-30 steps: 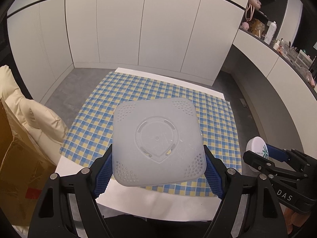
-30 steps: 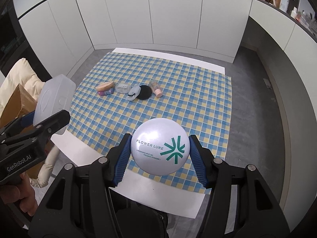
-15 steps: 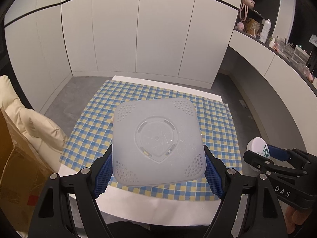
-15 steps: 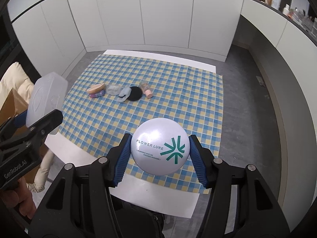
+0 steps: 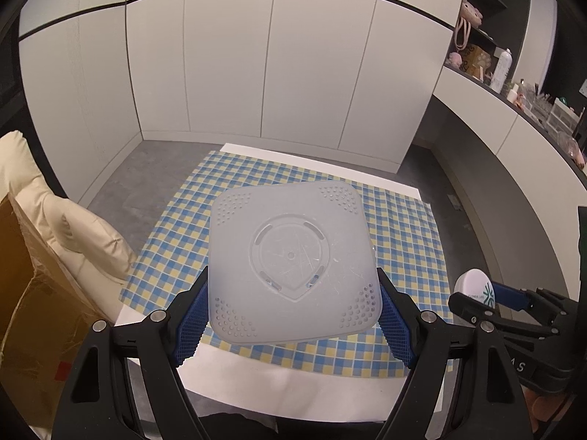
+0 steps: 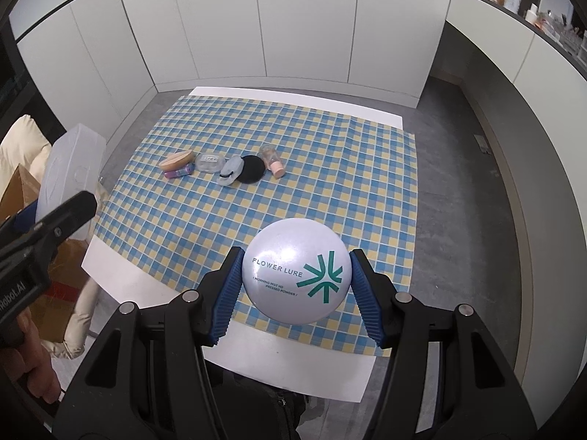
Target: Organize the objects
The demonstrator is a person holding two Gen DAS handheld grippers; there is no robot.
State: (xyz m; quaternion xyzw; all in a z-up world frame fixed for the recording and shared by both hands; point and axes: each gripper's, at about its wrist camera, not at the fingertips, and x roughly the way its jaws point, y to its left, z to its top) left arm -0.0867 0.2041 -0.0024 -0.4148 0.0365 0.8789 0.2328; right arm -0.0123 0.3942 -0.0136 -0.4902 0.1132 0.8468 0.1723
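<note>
My left gripper (image 5: 293,311) is shut on a translucent square plastic container (image 5: 293,260), held with its underside toward the camera above the table's near edge. The same container (image 6: 71,168) shows at the left of the right wrist view. My right gripper (image 6: 295,286) is shut on a round white powder compact (image 6: 295,269) printed with green lettering, held above the near part of the checked cloth (image 6: 330,168); the compact (image 5: 475,289) also appears at the right of the left wrist view. Several small cosmetics lie in a row on the cloth: a wooden brush (image 6: 177,159), a clear case (image 6: 210,162), a black puff (image 6: 251,168), a pink bottle (image 6: 272,161).
The white table (image 6: 293,374) carries the blue-and-yellow checked cloth. A cream cushion (image 5: 55,220) and a cardboard box (image 5: 29,311) stand at the left. White cabinets line the back, and a curved counter (image 5: 513,128) with bottles runs along the right.
Both views have tilted slightly upward, so the table sits lower in the frames. Both grips are unchanged.
</note>
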